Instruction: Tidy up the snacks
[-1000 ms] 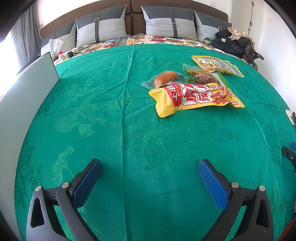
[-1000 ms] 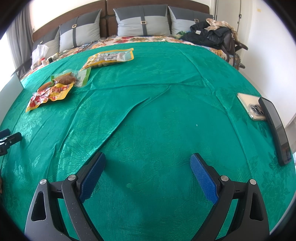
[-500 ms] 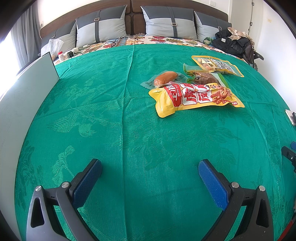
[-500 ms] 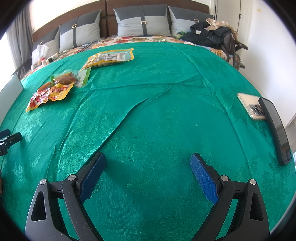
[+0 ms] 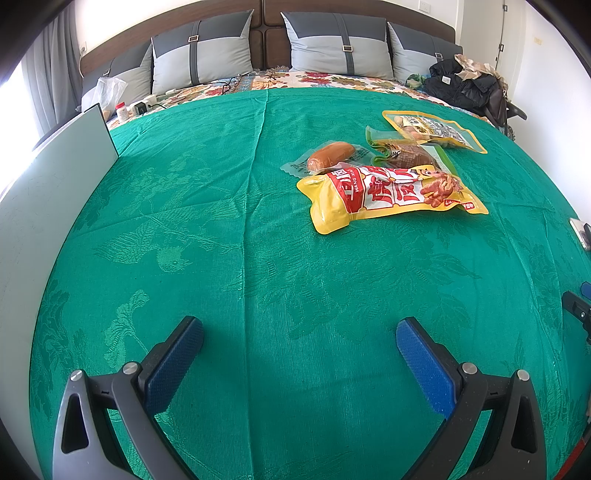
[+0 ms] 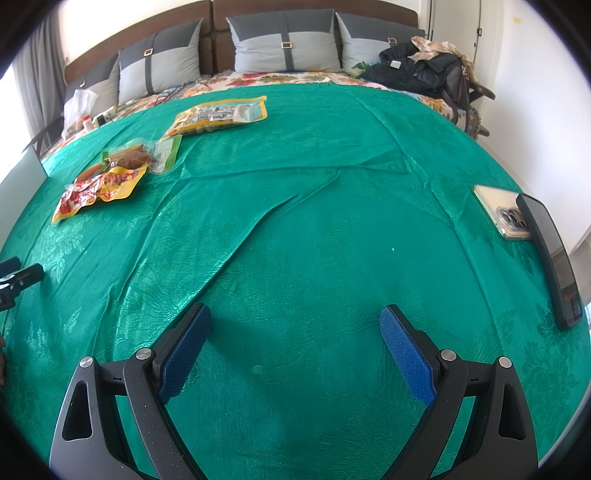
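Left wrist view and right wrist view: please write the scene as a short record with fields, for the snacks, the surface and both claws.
surface: green patterned bedspread
snacks: large yellow and red snack bag; clear-wrapped sausage; green pouch with brown food; yellow-edged clear packet
grouping: close together, the large bag overlaps the sausage wrapper
left claw: open, empty
right claw: open, empty
other: two phones near bed edge

place: home bedroom
bed: green patterned bedspread [image 5: 229, 221], floral sheet [image 5: 332, 79] beneath
headboard: brown padded headboard [image 5: 266, 33], grey pillows [image 5: 340, 46] lined up against it
clutter: dark jacket [image 6: 417, 72] piled at corner, phones [image 6: 498, 214] on cover
window: grey curtain [image 5: 51, 74] at left
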